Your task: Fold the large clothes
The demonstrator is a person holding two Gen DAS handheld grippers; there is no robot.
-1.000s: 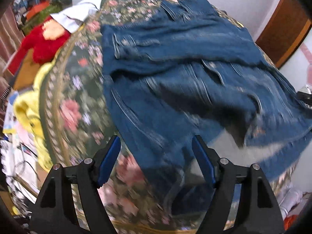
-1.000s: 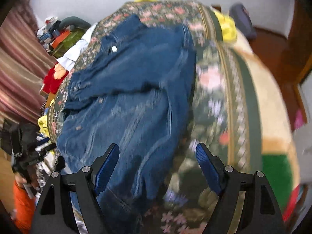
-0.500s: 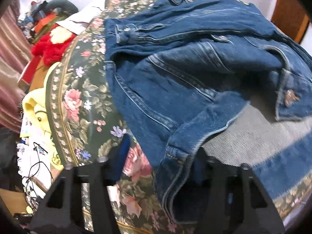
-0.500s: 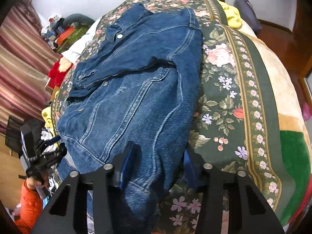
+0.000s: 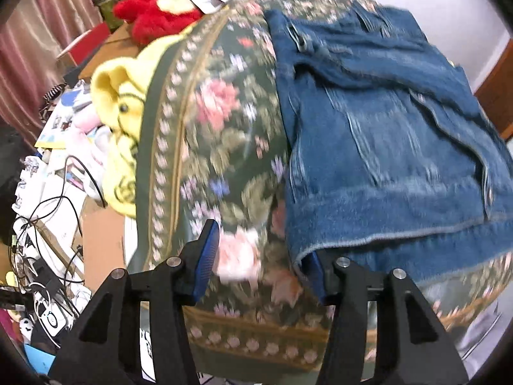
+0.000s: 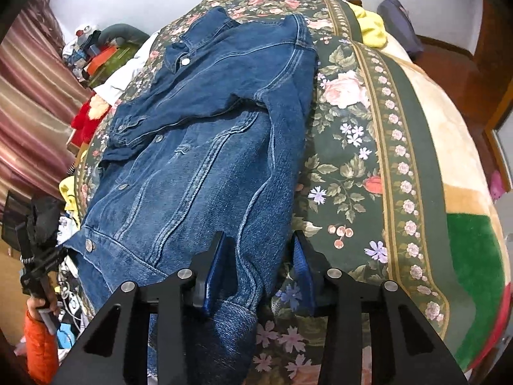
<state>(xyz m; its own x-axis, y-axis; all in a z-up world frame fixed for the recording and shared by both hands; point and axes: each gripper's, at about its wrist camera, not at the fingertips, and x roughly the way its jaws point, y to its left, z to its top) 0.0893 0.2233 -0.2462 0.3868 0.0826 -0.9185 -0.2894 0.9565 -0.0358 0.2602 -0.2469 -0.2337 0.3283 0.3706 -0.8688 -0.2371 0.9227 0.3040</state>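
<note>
Blue denim jacket (image 6: pixel 205 147) lies on the floral green bedspread (image 6: pixel 352 166); right claw (image 6: pixel 261 268) apart, straddling its hem fold; left claw (image 5: pixel 261 264) apart at the hem corner, gripping nothing

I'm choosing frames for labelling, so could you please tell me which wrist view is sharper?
Right wrist view: sharp, denim jacket seams and floral blanket crisp. Left wrist view: motion-blurred, jacket and blanket smeared. Both show fisheye bulge and dark corners.

Blue denim jacket (image 6: pixel 205 166) lies partly folded, sleeve across.
</note>
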